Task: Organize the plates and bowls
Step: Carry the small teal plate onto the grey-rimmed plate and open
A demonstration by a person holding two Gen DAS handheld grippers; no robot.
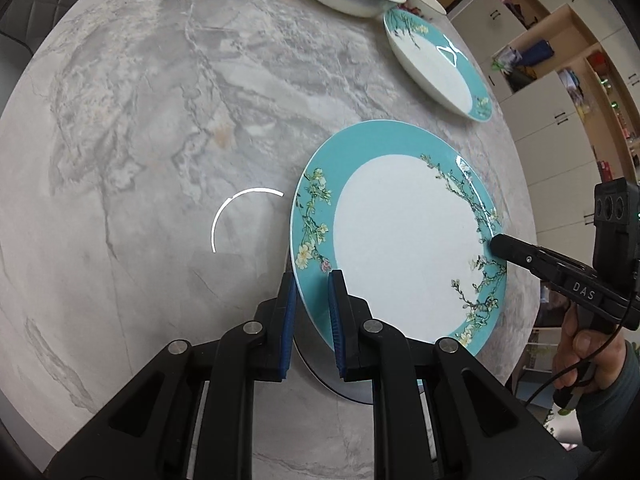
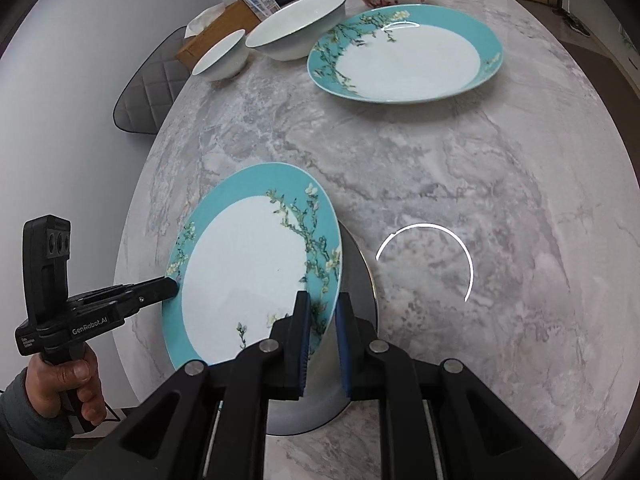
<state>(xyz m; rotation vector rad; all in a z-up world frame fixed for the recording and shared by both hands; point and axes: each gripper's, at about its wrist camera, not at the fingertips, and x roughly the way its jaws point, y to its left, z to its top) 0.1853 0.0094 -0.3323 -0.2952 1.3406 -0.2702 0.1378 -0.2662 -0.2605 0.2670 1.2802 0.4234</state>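
Held plate (image 1: 400,240) is clear of the table (image 1: 140,120), rim clamped on opposite sides by left gripper (image 1: 312,300) and right gripper (image 2: 322,320). Second plate (image 2: 404,56) and three bowls lie unstacked; most sorting remains.

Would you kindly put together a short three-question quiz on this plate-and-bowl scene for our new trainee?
1. True or false: the lifted teal plate is clamped at its rim by both the left hand-held gripper and the right hand-held gripper.
2. Multiple choice: the second teal plate is (A) stacked in a bowl, (B) lying flat on the marble table, (C) held in the air.
3. Fill in: beside the second plate stands a large white ____.

Key: 1 true; 2 B; 3 bowl.
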